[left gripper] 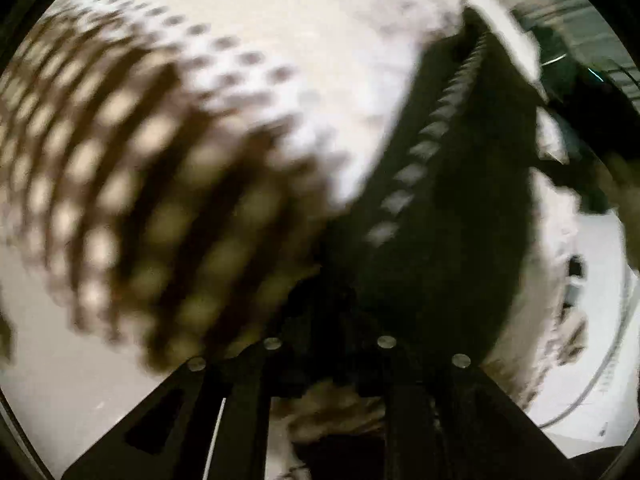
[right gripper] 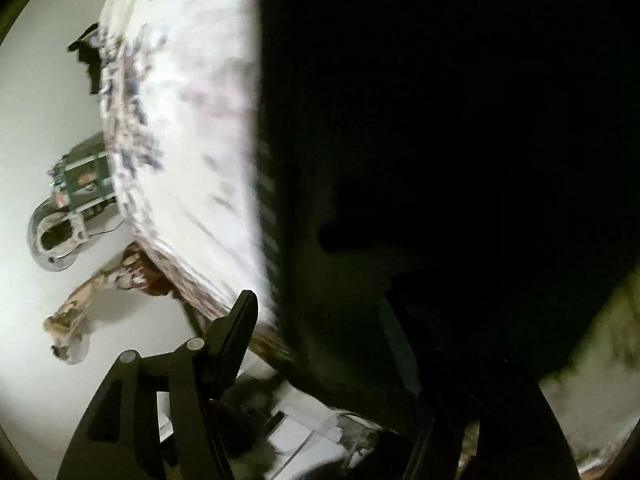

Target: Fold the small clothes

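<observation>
In the left wrist view, most of the frame is filled by a blurred white garment (left gripper: 280, 40) with a brown checked pattern spreading over the left and centre. A black band with a row of pale teeth, possibly a zipper edge (left gripper: 432, 136), is seen running from the upper right down toward the lower centre. The cloth is draped right over the left gripper (left gripper: 328, 360), whose black linkage arms (left gripper: 224, 412) are seen along the bottom edge; the fingertips are buried under the fabric, so whether they are apart or clamped cannot be told. A pale table surface (left gripper: 60, 380) is visible at the lower left.

In the right wrist view, the right half of the frame is blacked out by a dark fabric mass (right gripper: 460, 120) lying close to the lens. To its left, the same white, speckled garment (right gripper: 188, 120) is seen as a broad arc from the top to the lower centre. The right gripper (right gripper: 320, 340) is partly shown: one black finger (right gripper: 236, 328) stands at the lower centre against the cloth's edge, while the other is lost in the darkness, so its state cannot be told. On the white table (right gripper: 40, 100) at the left, a small green device with a metal ring (right gripper: 68, 204) is seen, and below it a crumpled tan patterned piece (right gripper: 80, 312) lies beside the garment's edge.
</observation>
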Demonstrator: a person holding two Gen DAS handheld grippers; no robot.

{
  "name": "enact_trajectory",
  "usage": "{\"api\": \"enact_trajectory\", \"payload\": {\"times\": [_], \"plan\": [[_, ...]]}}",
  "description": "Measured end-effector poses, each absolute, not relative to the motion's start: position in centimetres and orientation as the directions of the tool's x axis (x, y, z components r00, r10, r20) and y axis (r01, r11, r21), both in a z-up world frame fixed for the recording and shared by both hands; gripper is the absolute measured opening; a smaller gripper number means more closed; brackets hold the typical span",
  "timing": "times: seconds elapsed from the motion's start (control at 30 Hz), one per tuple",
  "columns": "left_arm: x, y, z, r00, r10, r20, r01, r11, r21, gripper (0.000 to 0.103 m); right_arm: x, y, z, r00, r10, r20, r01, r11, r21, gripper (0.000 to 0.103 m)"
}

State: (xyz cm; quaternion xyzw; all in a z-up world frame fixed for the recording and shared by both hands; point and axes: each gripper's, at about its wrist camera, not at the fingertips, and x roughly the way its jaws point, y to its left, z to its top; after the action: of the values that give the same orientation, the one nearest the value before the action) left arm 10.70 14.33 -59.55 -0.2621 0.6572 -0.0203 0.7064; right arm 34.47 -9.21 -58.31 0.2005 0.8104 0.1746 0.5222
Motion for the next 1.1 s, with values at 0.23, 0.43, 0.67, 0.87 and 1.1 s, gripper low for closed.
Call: {"api": "enact_trajectory", "payload": {"times": [0.23, 0.43, 0.67, 0.87, 1.1], "plan": [[11.4, 16.7, -58.0, 0.151, -0.426, -0.892, -0.315, 0.835, -0.452, 0.059, 22.3, -17.9, -60.2, -0.386, 0.526, -0.757, 0.320, 0.847, 0.425, 0.066], [16.9, 11.6, -57.6, 0.191, -0.317, -0.929, -0.183, 0.918, -0.352, 0.060, 15.0, -18.1, -63.1, -0.348, 0.526, -0.776, 0.378, 0.836, 0.398, 0.066], [17.1, 11.2, -58.8, 0.160, -0.112, -0.981, -0.099, 0.987, -0.129, 0.062, 12.0, -17.6, -62.1, -0.223, 0.461, -0.859, 0.349, 0.860, 0.372, 0.066], [16.6, 13.6, -54.0, 0.185, -0.154, -0.971, -0.079, 0.982, -0.171, 0.060, 10.8, -20.6, -59.1, -0.123, 0.494, -0.861, 0.432, 0.807, 0.402, 0.066], [27.8, 10.1, -50.8, 0.303, -0.423, -0.854, -0.004, 0.895, -0.445, 0.068, 15.5, -25.7, -57.0, 0.001, 0.543, -0.840, 0.531, 0.712, 0.460, 0.066]]}}
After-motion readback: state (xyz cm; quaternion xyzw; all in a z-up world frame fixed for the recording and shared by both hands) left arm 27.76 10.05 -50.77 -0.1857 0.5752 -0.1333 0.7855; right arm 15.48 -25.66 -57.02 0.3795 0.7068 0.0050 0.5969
